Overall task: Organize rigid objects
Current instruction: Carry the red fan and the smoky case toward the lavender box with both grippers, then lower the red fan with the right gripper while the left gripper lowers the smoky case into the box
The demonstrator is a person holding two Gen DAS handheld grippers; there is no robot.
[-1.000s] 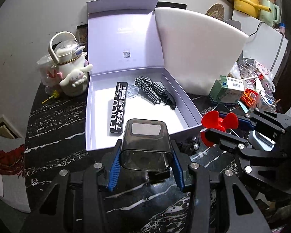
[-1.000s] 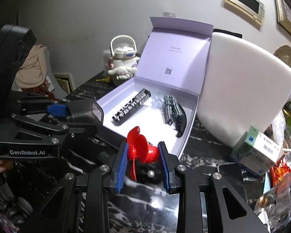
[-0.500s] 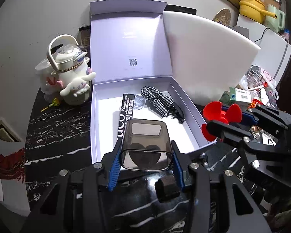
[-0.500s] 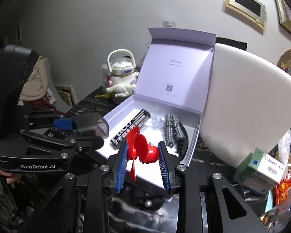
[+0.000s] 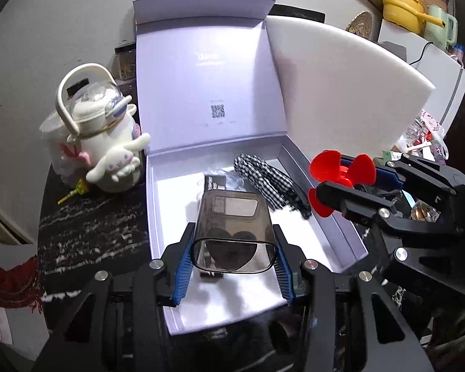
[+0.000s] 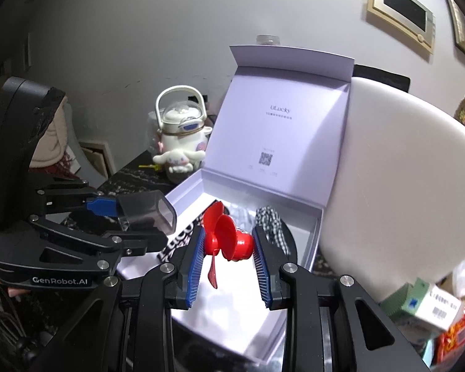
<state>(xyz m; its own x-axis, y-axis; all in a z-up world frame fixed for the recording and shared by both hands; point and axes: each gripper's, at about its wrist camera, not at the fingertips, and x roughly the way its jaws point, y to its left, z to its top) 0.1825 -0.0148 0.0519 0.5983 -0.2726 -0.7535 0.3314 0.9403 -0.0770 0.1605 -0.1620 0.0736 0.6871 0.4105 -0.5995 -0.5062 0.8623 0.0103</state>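
The left gripper (image 5: pixel 234 259) is clamped on a smoky translucent plastic cup of rounded-rectangle section (image 5: pixel 235 232), held over the near half of the open lilac cardboard gift box (image 5: pixel 331 217), while the right gripper (image 6: pixel 229 259), its jaws narrow, pinches a small red plastic fan propeller (image 6: pixel 224 237) by its hub over the box's near right part. Inside already lie a long black printed carton (image 5: pixel 215 183) and a black-and-white gingham hair tie (image 5: pixel 263 176). The risks, as I judge them – the cup, let go tilted, could roll or tip onto the carton; the propeller's thin blades could catch a pad on release; and the two grippers, close together, could knock each other or the box's right wall.
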